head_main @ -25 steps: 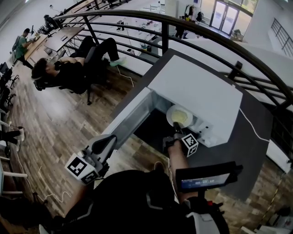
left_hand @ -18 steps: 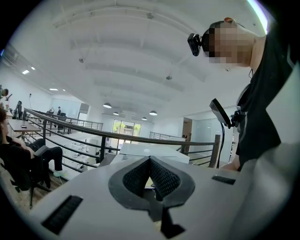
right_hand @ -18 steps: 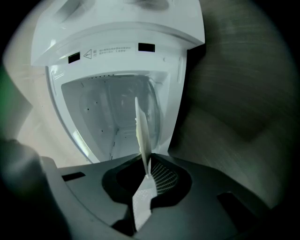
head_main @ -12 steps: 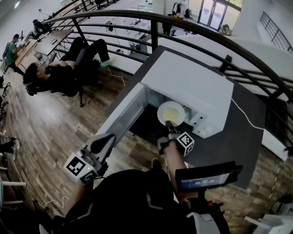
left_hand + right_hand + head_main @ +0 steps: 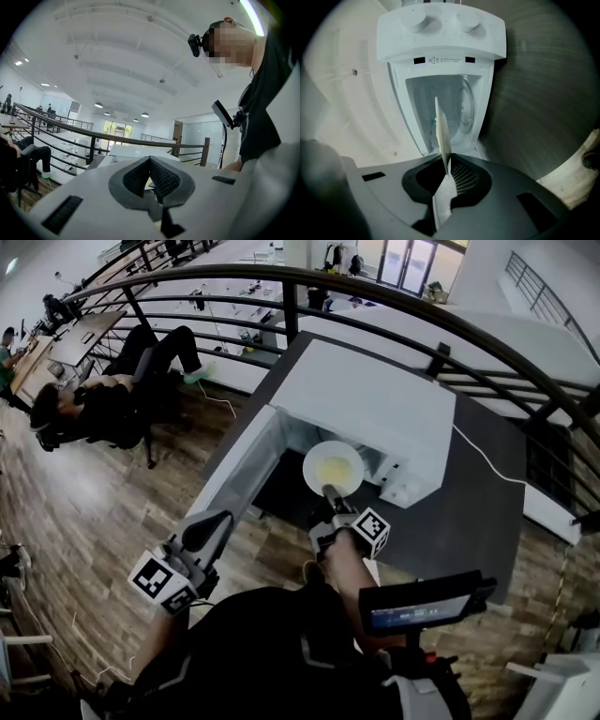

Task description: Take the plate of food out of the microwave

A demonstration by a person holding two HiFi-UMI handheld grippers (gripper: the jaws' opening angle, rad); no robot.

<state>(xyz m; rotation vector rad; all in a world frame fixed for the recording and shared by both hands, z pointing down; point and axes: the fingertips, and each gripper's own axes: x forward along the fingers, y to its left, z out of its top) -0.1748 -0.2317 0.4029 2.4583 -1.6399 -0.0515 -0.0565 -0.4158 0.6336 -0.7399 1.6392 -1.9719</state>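
The plate (image 5: 333, 468), pinched by fingers of the right gripper (image 5: 328, 491), is now drawn outside the microwave (image 5: 375, 399), center frame; the left gripper (image 5: 217, 524) is closed, empty.

The plate (image 5: 333, 468) and microwave (image 5: 366, 404) look smooth and faintly glossy. The floor (image 5: 94, 493) is wood plank, the railing (image 5: 287, 306) dark metal.

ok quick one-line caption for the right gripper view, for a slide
Right gripper shut on the rim of the plate, seen edge-on in front of the open microwave.
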